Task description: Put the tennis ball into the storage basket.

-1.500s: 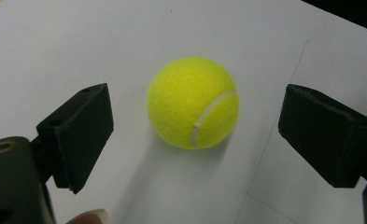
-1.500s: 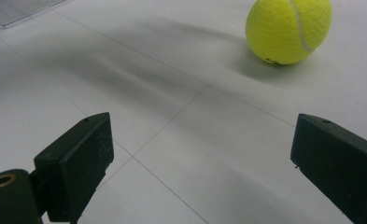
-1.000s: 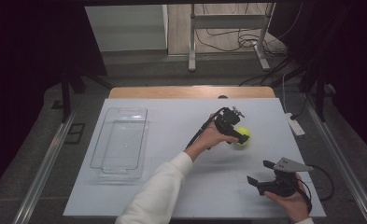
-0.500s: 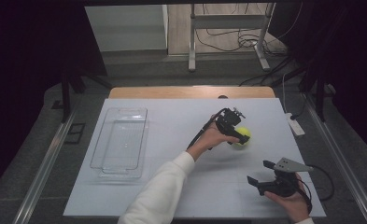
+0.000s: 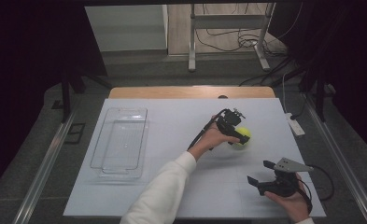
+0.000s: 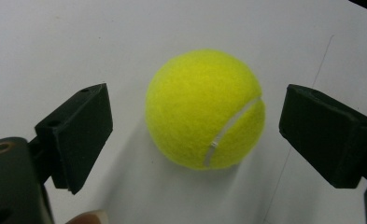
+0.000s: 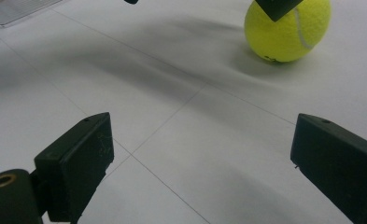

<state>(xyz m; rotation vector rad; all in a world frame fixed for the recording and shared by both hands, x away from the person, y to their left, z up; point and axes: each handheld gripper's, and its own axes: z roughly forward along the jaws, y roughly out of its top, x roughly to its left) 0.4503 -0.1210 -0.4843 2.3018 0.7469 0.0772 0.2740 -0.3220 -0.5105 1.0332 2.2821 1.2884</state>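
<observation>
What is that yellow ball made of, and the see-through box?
The ball looks like fuzzy yellow felt, with a pale curved seam, as on a tennis ball. The box is probably clear hard plastic: the white table shows through it, and its rim glints.

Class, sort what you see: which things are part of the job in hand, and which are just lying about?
In the job:
tennis ball
left tool, open around the ball

Lying about:
clear tray
right tool, open, held apart
white power strip
</observation>
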